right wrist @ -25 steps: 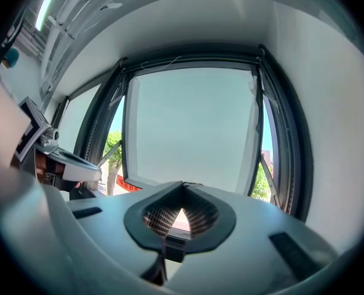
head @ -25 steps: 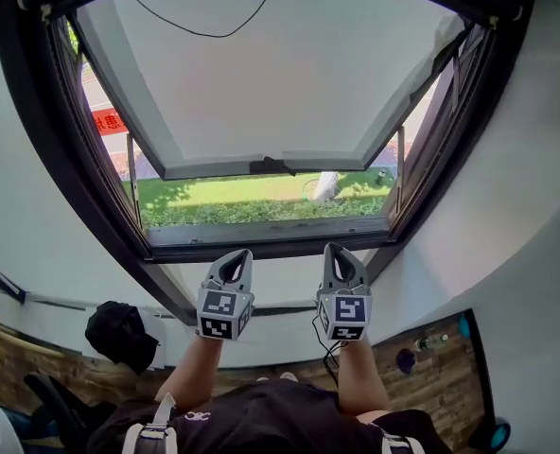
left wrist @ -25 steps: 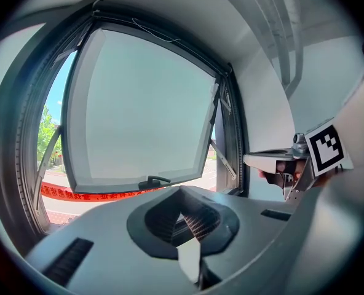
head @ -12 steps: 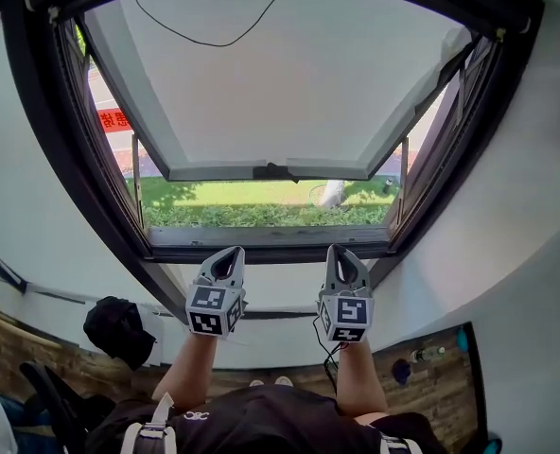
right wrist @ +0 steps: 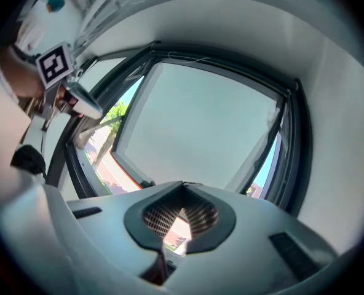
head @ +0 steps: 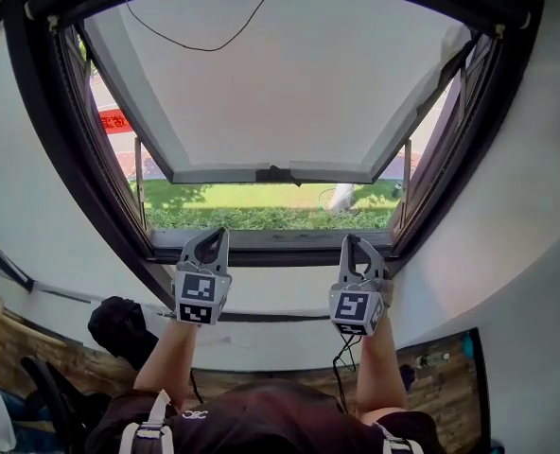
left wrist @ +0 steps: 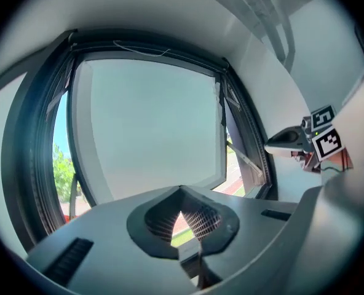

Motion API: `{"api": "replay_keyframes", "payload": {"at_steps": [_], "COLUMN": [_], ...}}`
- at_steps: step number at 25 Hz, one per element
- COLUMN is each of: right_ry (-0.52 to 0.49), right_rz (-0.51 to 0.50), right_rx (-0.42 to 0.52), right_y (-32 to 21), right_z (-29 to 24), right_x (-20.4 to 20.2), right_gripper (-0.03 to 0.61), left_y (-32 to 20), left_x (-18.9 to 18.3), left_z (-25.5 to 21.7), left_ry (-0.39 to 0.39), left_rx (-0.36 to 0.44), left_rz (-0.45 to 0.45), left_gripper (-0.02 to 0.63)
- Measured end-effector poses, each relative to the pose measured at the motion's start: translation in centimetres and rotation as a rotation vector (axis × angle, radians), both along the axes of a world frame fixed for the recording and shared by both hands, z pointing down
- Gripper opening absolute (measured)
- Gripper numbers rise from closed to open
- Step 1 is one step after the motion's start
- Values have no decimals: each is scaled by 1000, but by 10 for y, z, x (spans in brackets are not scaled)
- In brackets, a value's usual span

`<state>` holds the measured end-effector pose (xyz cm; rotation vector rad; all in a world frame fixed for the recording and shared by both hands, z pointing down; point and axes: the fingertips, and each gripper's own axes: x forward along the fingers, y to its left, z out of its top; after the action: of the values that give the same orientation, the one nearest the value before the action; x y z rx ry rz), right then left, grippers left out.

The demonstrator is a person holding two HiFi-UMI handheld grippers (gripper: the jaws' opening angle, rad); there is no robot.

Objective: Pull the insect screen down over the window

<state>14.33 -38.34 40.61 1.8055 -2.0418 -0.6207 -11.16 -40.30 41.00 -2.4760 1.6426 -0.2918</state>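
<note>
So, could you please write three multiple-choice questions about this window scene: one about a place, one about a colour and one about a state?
1. Where on the bottom bar of the screen does the dark handle sit?
A. left end
B. middle
C. right end

2. What colour is the window frame?
A. white
B. red
C. black

3. How do the jaws of the left gripper and the right gripper stand?
A. both shut, empty
B. both wide open
C. both shut on the handle

Answers:
1 B: the handle sits halfway along the bar.
2 C: the frame looks black all round.
3 A: each gripper view shows its jaws together with nothing between them.
</note>
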Motion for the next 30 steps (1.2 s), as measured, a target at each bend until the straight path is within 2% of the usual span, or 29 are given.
{"api": "replay_keyframes", "payload": {"at_steps": [3,9,11,13,16,18,19,25,30], "right_ry": [162,507,587,609,555,546,564,695,642], "right_rz": [53,162,170,152,122,120,128,191,207], "right_rx": [69,118,123,125,76,62,70,162,194], "right_y": [-5,-14,-17,-18,-20,-21,-22,-28,-35], "right_z": [-27,-68,-74,-80,-91,-107,-118,-201,-270], "right_x": [22,71,79,83,93,99,101,118,133], "right_gripper": [5,6,6,9,57,102,118,118,111], "left_y": [-8,-25,-30,-31,-32,-33,-34,-30,-22], "left_x": [-14,-37,-42,-44,-50,-57,-61,-85,-98], "left_z": [-25,-57,-69,-82,-105,-124,-134,-207,-274], "left_ry": [-141,-551,-670,-754,-801,-799,-803,-906,-991], "left_rx": [70,196,237,272,296,309,314,396,479], "left_rz": [-9,-87,-111,-129,-156,-168,-172,-231,-271], "left_gripper": [2,11,34,37,137,164,166,164,164]}}
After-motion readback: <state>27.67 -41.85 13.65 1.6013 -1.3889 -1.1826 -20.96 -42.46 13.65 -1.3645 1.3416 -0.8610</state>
